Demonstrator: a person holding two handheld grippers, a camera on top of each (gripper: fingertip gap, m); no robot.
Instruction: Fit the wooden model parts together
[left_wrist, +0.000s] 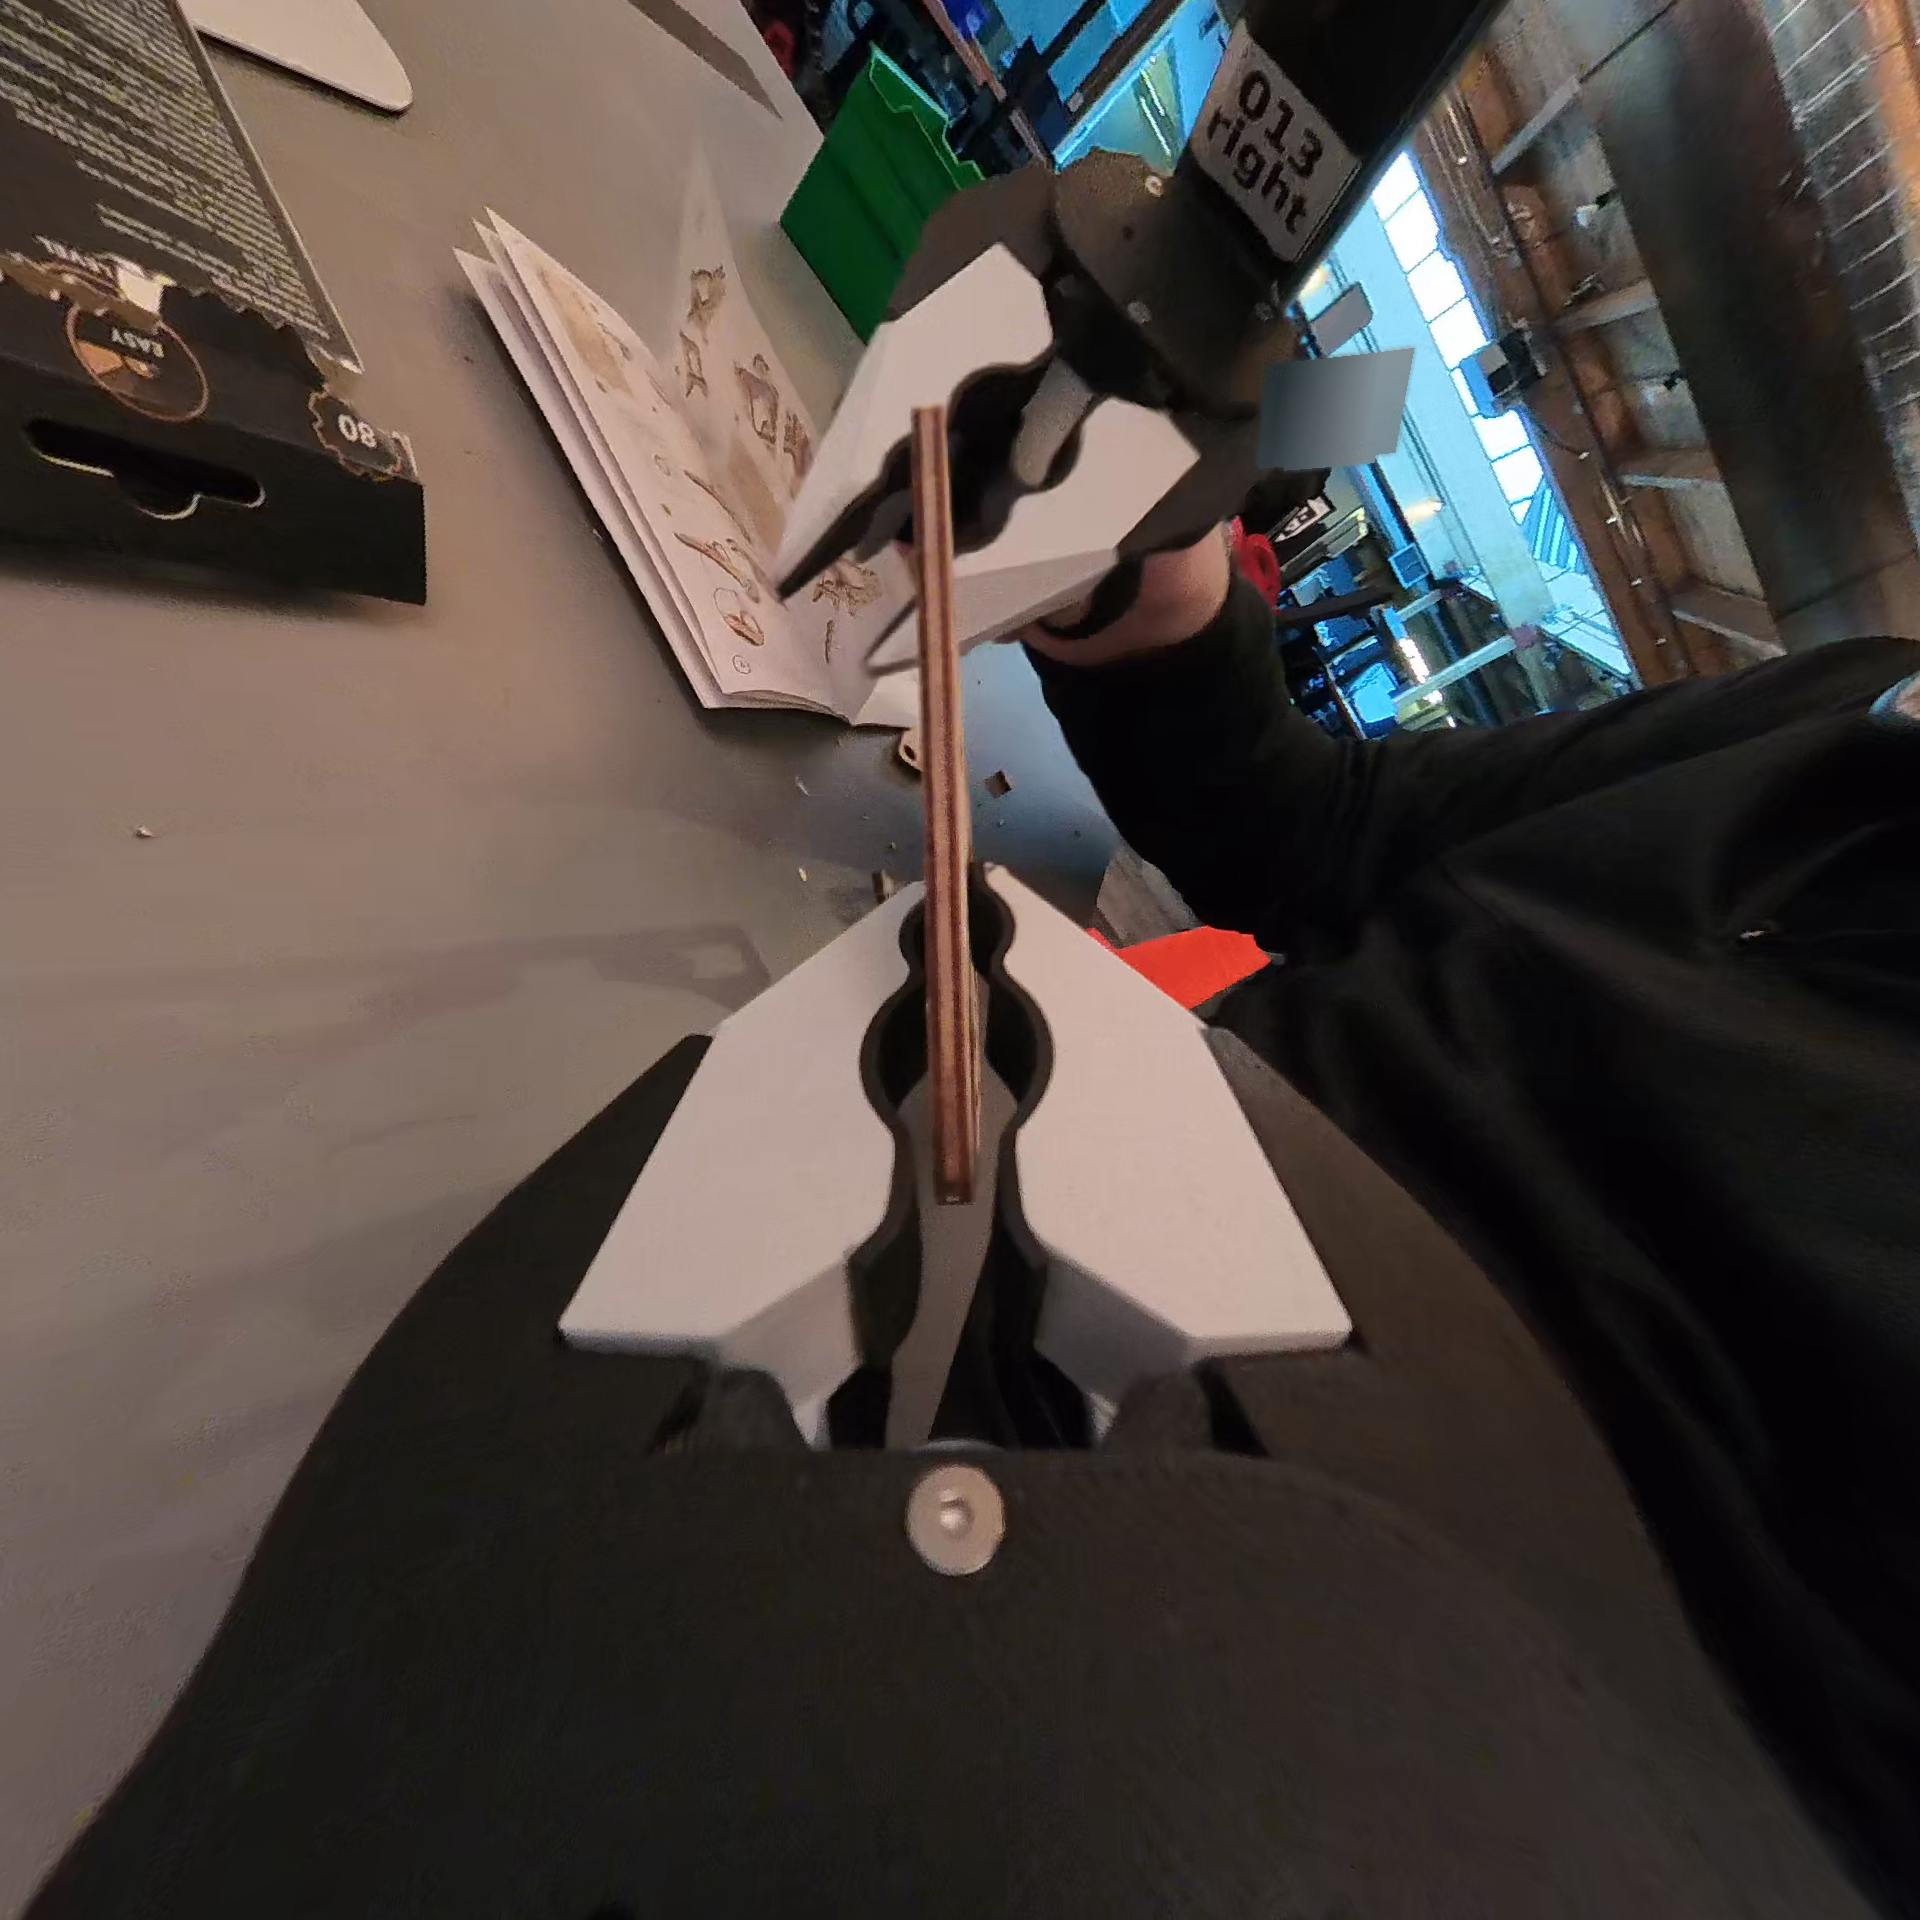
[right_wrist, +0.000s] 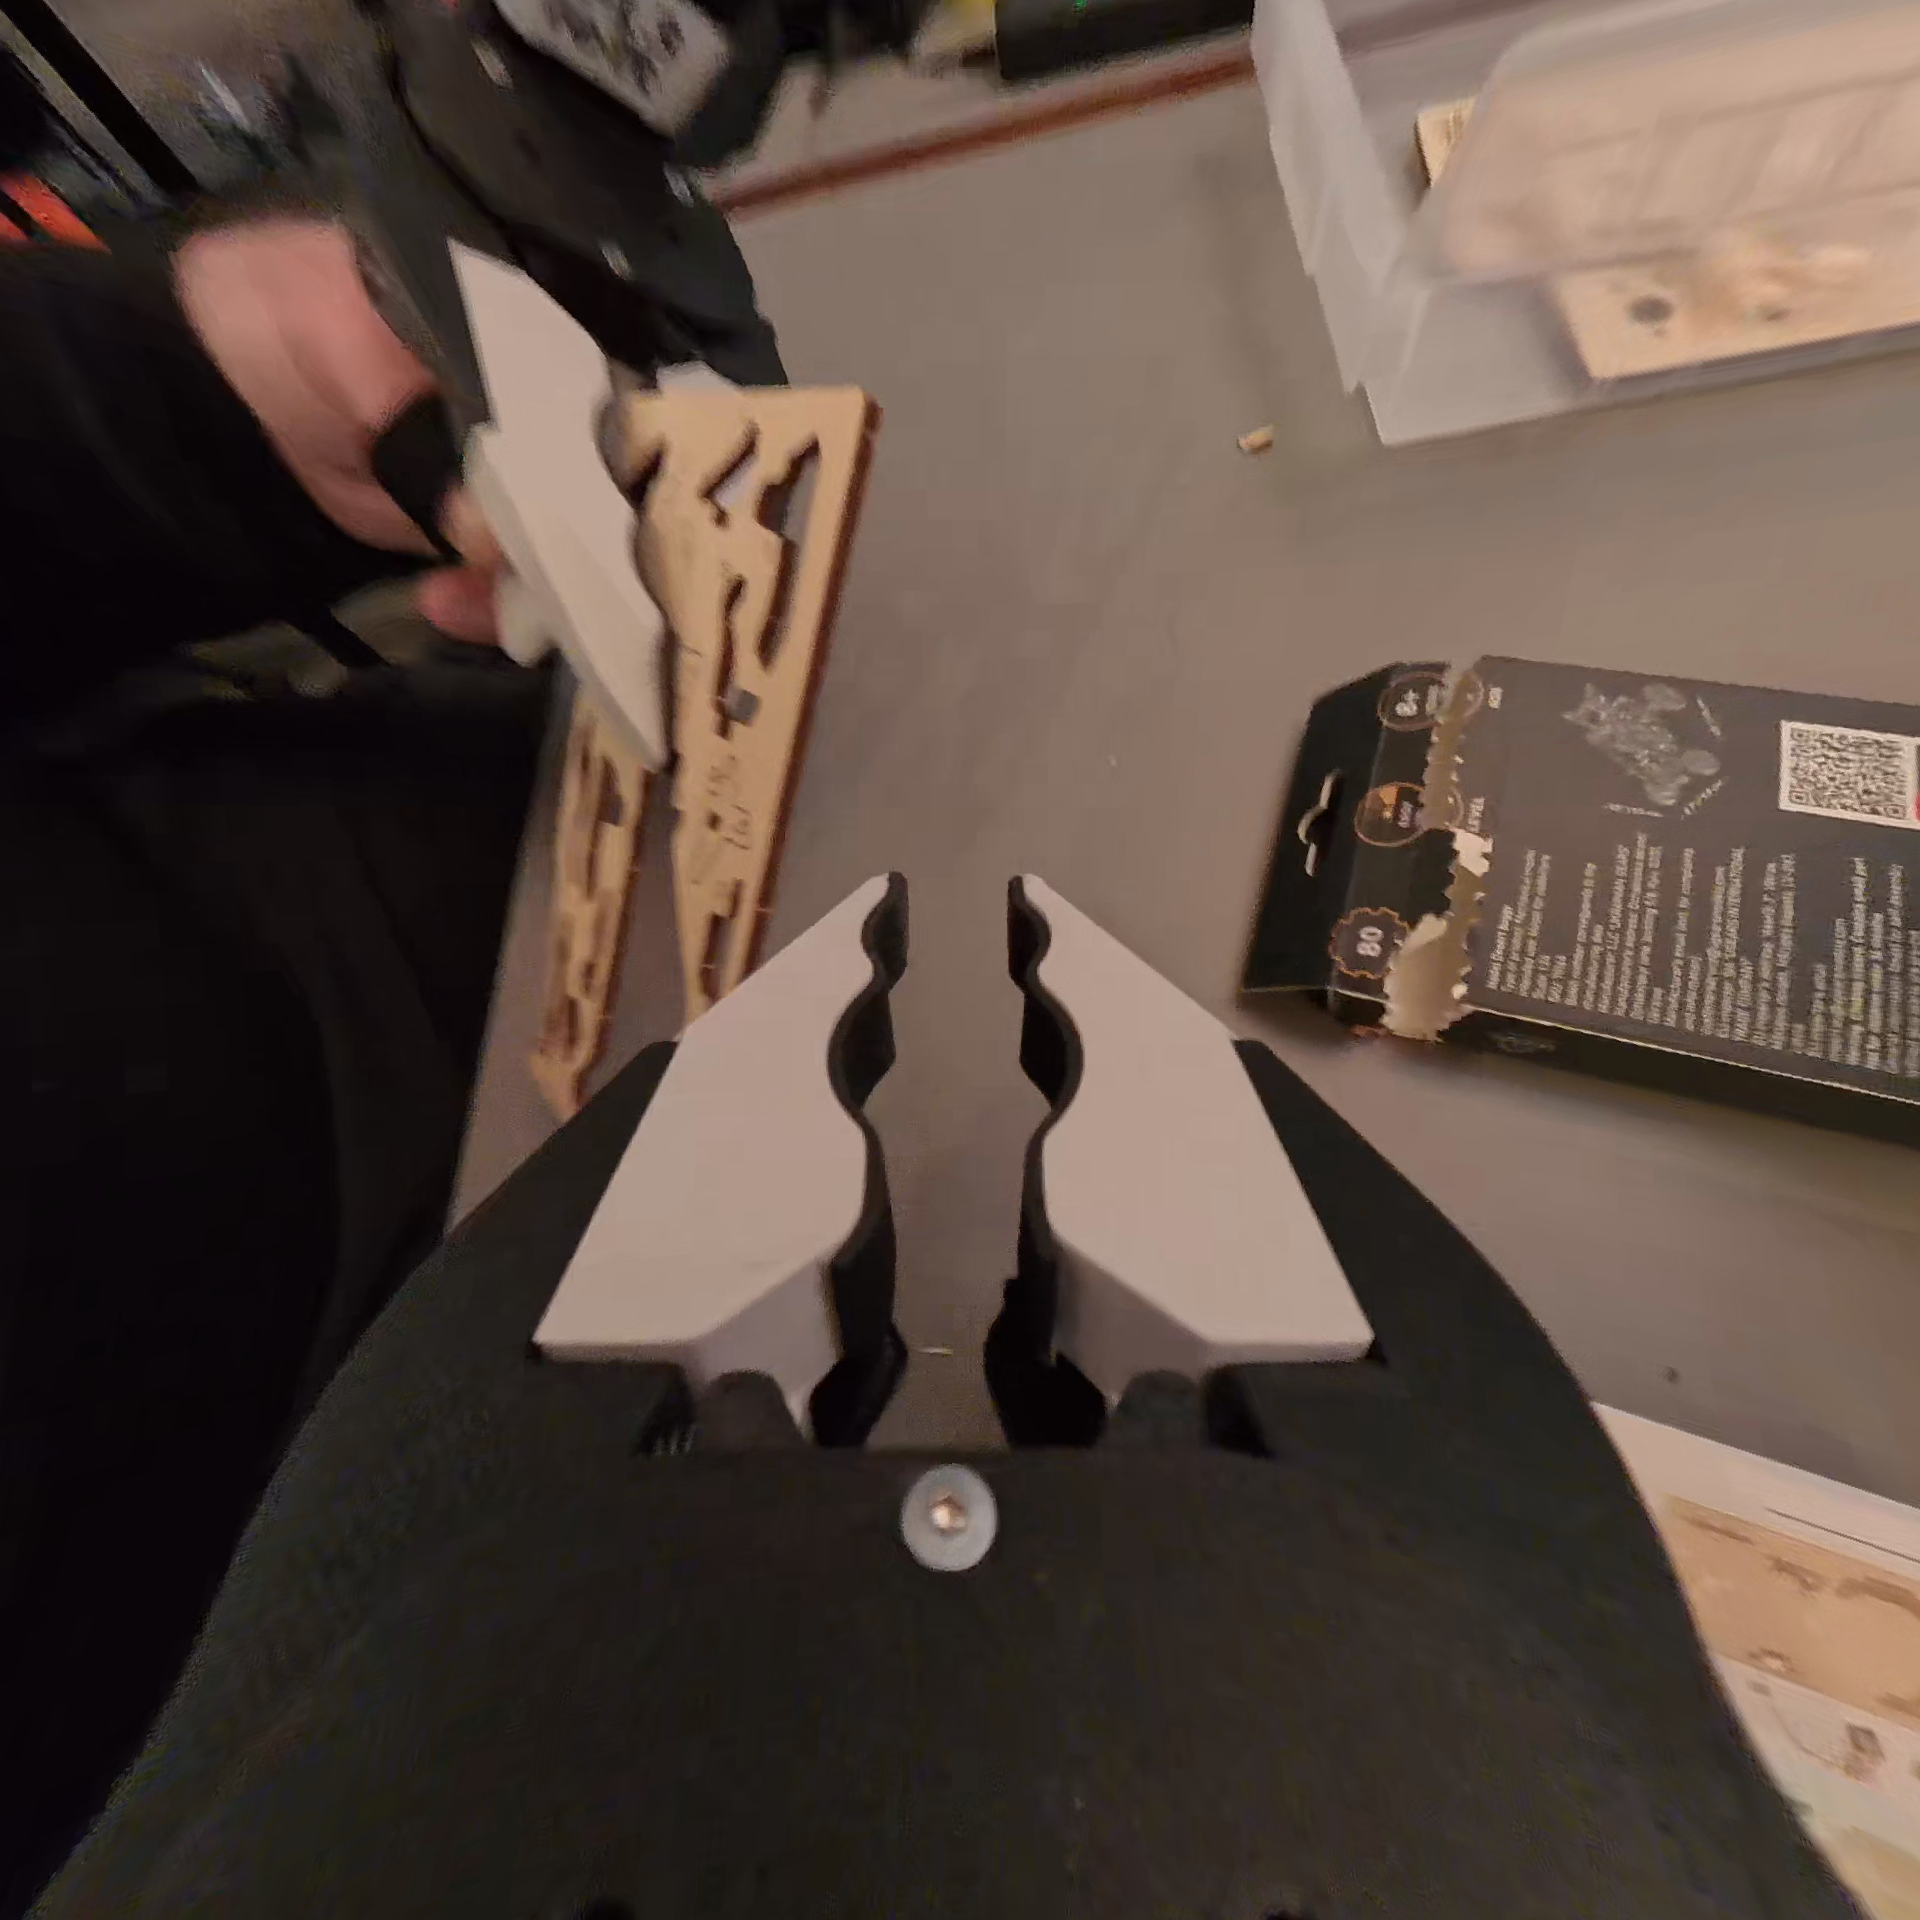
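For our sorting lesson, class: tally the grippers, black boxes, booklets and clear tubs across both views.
Grippers: 2, left gripper and right gripper
Black box: 1
Booklet: 1
Clear tub: 1
Total: 5

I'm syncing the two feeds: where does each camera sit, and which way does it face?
Left wrist view: on the left gripper, clamping the wooden sheet edge-on, facing the right gripper and a hand.
Right wrist view: on the open right gripper, facing down at the table.
Shared: both grippers, wooden sheet, black box.
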